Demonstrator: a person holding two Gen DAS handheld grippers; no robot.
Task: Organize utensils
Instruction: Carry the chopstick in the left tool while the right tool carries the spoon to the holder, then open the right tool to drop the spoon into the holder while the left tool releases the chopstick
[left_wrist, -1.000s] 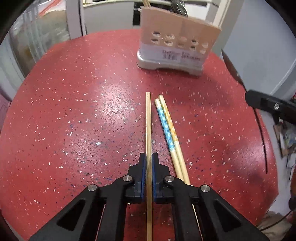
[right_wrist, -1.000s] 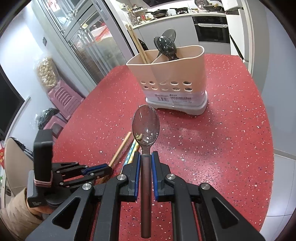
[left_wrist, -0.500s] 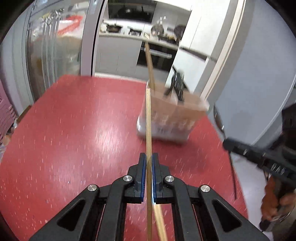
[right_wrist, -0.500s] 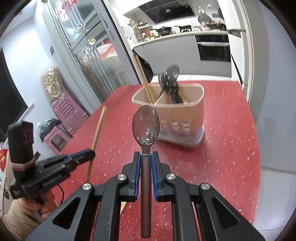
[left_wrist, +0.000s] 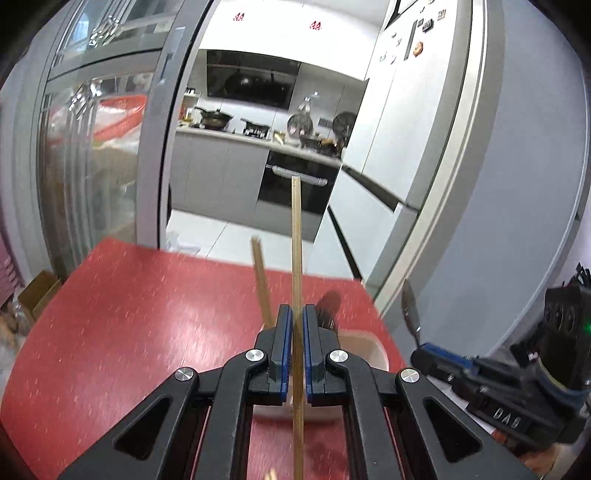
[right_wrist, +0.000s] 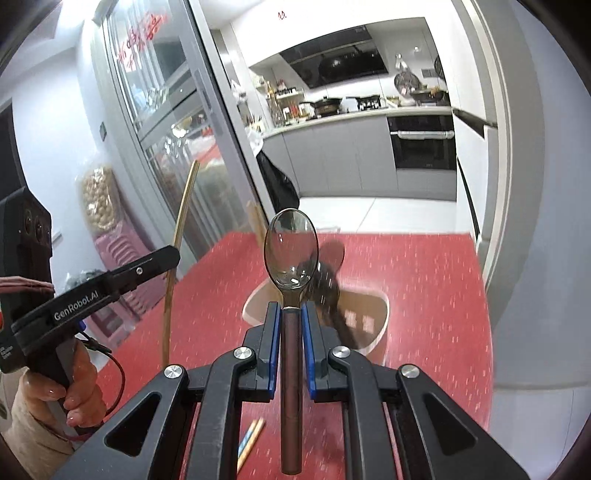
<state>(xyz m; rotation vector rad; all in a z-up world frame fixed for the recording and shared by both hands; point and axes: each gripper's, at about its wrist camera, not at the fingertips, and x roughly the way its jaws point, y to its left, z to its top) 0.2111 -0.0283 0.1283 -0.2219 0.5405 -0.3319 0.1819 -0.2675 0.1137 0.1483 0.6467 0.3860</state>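
Note:
My left gripper (left_wrist: 297, 314) is shut on a plain wooden chopstick (left_wrist: 296, 243) that points up and away, held high over the red table (left_wrist: 129, 314). My right gripper (right_wrist: 288, 312) is shut on the dark handle of a spoon (right_wrist: 291, 251) with a clear bowl. Just beyond both grippers stands the beige utensil holder (right_wrist: 369, 310), with a wooden chopstick (left_wrist: 261, 280) and dark spoons (right_wrist: 327, 284) in it. In the right wrist view the left gripper (right_wrist: 162, 258) shows at the left with its chopstick (right_wrist: 181, 236). The right gripper (left_wrist: 436, 360) appears at the lower right of the left wrist view.
Two patterned chopsticks (right_wrist: 251, 439) lie on the table under the right gripper. A hand (right_wrist: 70, 391) holds the left gripper's handle. Behind the table are a glass sliding door (left_wrist: 92, 166), a kitchen counter with an oven (right_wrist: 421, 147), and a grey wall (left_wrist: 517, 221) at the right.
Both grippers rose from the table and tilted up toward level. The left one lifted the wooden chopstick off the table; the patterned pair stayed behind. The holder now sits lower and closer in both views.

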